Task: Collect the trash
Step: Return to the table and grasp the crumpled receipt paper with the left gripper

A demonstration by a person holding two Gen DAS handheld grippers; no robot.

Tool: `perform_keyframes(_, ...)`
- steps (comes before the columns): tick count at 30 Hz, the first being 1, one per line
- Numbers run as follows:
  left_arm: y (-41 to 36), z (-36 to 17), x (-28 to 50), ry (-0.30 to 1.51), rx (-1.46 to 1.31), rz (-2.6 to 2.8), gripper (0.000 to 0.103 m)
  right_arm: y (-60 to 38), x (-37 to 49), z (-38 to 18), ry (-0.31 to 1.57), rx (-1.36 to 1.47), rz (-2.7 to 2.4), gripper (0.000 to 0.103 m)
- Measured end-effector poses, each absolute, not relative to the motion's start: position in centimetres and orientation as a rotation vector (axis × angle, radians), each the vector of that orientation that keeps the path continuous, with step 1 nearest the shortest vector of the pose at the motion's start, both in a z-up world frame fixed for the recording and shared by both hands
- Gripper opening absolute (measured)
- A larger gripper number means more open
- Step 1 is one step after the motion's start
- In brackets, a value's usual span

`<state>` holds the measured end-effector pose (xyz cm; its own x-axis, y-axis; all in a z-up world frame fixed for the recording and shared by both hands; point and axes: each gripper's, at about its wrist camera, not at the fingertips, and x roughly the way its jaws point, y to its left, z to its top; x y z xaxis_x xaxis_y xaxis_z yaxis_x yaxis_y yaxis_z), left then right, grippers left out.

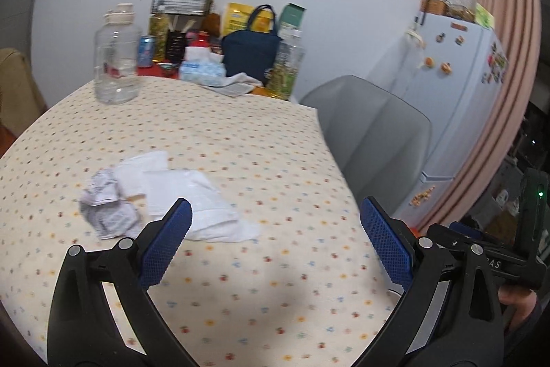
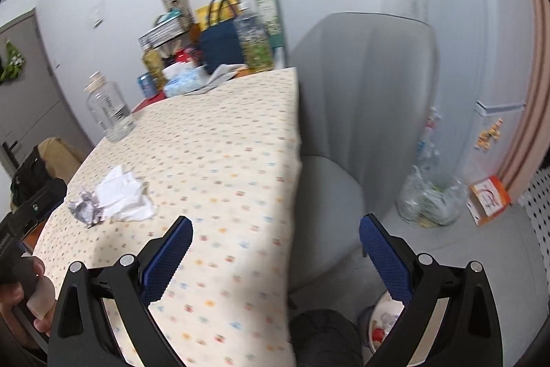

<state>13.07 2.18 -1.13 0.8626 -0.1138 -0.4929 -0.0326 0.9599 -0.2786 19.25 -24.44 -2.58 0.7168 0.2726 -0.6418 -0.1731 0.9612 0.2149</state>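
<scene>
A crumpled grey paper ball [image 1: 106, 205] [image 2: 84, 207] lies on the dotted tablecloth [image 1: 240, 160] [image 2: 213, 153], touching a flat white tissue [image 1: 185, 195] [image 2: 125, 195]. My left gripper [image 1: 275, 226] hovers open over the table, its left fingertip [image 1: 172, 239] just in front of the tissue's near edge, nothing between the pads. My right gripper [image 2: 275, 243] is open and empty, straddling the table's right edge, well to the right of the trash. A small bin with scraps [image 2: 385, 325] sits on the floor below it.
A clear jar [image 1: 117, 57] [image 2: 110, 112] stands at the table's far left. Bottles, a can, a tissue pack and a navy bag [image 1: 251, 54] crowd the far end. A grey chair [image 1: 371, 140] [image 2: 361, 112] stands by the right edge; a fridge [image 1: 457, 81] and a clear plastic bag [image 2: 429, 202] beyond.
</scene>
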Motion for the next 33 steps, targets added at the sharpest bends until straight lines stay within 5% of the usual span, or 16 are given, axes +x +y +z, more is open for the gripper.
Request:
perform_keyframes(25, 15.2, -6.6, 14.4, 0.619, -0.473, 0.248, 0.096, -14.0, 19.9, -3.1, 0.81, 0.031, 0.443, 0.095)
perform_keyframes(29, 16.0, -8.1, 15.4, 0.665, -0.528, 0.249, 0.076, -14.2, 20.0, -2.9, 0.811, 0.03, 0.437, 0.095)
perform_keyframes(33, 16.4, -9.4, 15.9, 0.724, -0.594, 0.23, 0.023, -14.4, 20.0, -3.0, 0.813, 0.029, 0.433, 0.095)
